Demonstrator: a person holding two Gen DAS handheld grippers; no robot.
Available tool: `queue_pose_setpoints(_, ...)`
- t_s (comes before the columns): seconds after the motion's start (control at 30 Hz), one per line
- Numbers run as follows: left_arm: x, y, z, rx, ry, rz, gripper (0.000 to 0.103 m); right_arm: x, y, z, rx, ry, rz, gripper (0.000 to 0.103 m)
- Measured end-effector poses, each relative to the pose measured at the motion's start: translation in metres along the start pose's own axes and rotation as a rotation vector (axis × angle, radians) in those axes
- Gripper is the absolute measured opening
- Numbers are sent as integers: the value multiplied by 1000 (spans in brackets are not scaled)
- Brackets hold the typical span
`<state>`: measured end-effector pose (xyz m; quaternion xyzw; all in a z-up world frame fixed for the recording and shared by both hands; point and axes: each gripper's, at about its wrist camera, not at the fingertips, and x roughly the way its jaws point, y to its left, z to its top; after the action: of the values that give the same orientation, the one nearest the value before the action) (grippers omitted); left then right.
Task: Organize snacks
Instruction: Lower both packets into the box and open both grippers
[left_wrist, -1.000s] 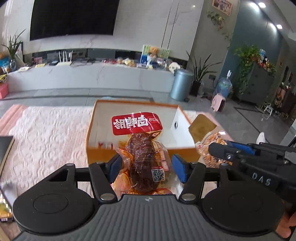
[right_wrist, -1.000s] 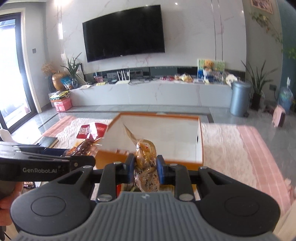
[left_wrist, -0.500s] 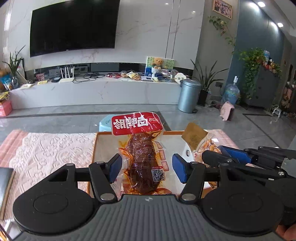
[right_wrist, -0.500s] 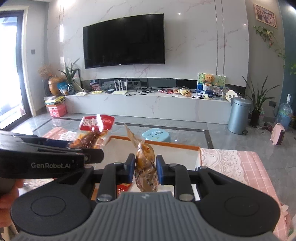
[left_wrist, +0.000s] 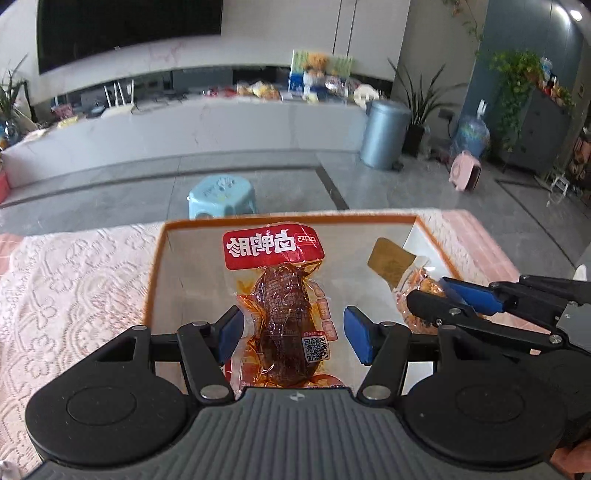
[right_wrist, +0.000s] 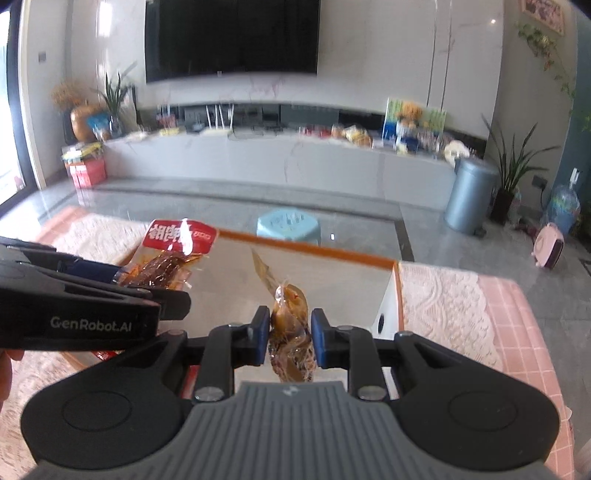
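An orange-rimmed white box (left_wrist: 159, 258) stands open on the lace-covered table; it also shows in the right wrist view (right_wrist: 332, 254). My left gripper (left_wrist: 291, 334) holds a red-topped duck leg packet (left_wrist: 284, 306) over the box, jaws wide around it. In the right wrist view that packet (right_wrist: 166, 264) juts from the left gripper (right_wrist: 147, 295). My right gripper (right_wrist: 288, 328) is shut on a clear yellow-brown snack packet (right_wrist: 290, 317) above the box. That packet (left_wrist: 417, 288) and the right gripper (left_wrist: 443, 299) show at the right of the left wrist view.
A pink and white lace cloth (left_wrist: 74, 288) covers the table around the box. Beyond the far edge, a light blue stool (left_wrist: 221, 195) stands on the grey floor. A grey bin (left_wrist: 384, 133) and a long TV bench (left_wrist: 184, 125) are further back.
Both grippers tilted down and moved forward over the box with their packets. The box interior now fills the view beneath them. The grips look unchanged.
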<state>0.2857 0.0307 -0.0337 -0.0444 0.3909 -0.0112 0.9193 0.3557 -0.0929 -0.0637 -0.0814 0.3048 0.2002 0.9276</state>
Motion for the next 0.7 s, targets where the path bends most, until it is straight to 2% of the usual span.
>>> queue_pose_setpoints(0.23,40,9,-3,10,121,-8,68,45,-7,-5,-13,117,-13,20)
queue_pose_setpoints(0.37,55,15,-4,-15,192,-43,68,63,-8,-7,-48,177,-11,20)
queue_pose_setpoints(0.7,76,13,-10,62,325,1,69,84,-5,-12,-90,296,-8,19)
